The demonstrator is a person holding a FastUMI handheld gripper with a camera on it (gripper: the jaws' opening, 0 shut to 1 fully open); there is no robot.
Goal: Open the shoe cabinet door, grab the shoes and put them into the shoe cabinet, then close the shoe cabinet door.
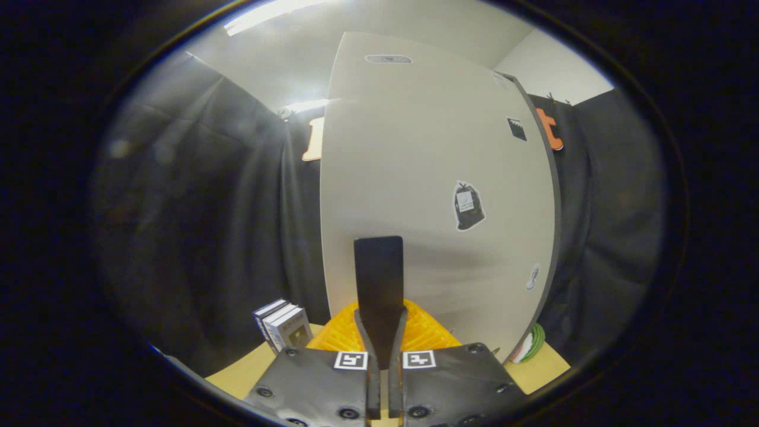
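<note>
The white shoe cabinet door point(427, 166) stands upright just ahead of me, with a few stickers on it and its dark right edge showing. A flat black handle tab point(378, 273) sticks up from between my fingers against the door's lower part. My gripper point(381, 313) is shut on this tab, one finger pressing on each side. An orange ribbed thing point(424, 332) lies on the table at the foot of the door, behind the fingers and partly hidden by them. I cannot tell whether it is a shoe.
A small stack of boxes point(284, 326) stands on the wooden table point(243, 370) to the left of the door. A green and white thing point(531, 344) peeks out by the door's lower right corner. Black cloth walls hang on both sides.
</note>
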